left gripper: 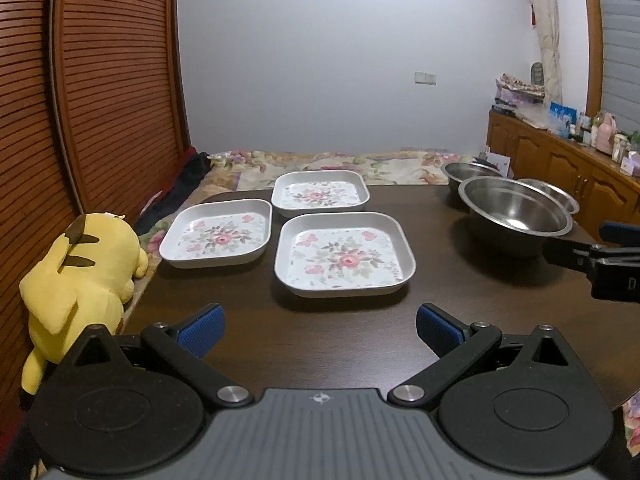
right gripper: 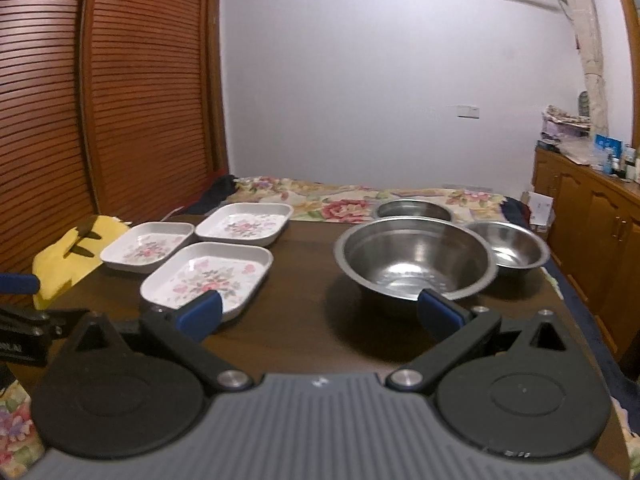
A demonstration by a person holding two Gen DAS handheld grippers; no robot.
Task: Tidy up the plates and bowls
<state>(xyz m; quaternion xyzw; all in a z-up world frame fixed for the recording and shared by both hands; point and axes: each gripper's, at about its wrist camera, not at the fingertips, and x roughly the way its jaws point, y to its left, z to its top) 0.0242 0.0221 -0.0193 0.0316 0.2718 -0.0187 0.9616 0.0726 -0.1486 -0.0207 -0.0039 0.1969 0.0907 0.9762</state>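
Three square white floral plates lie apart on the dark table: a near plate [left gripper: 344,255] [right gripper: 208,276], a left plate [left gripper: 218,234] [right gripper: 148,246] and a far plate [left gripper: 320,193] [right gripper: 245,224]. To the right stand three steel bowls: a large bowl [left gripper: 514,214] [right gripper: 414,258], a small bowl [right gripper: 506,246] [left gripper: 554,194] at its right and a back bowl [right gripper: 414,208] [left gripper: 468,174]. My left gripper [left gripper: 320,330] is open above bare table, short of the near plate. My right gripper [right gripper: 320,314] is open, hovering just before the large bowl, empty.
A yellow plush toy [left gripper: 80,268] sits off the table's left edge beside a slatted wooden door [left gripper: 100,80]. A floral bedspread [left gripper: 320,164] lies beyond the table's far edge. A wooden cabinet [left gripper: 560,164] with clutter runs along the right wall.
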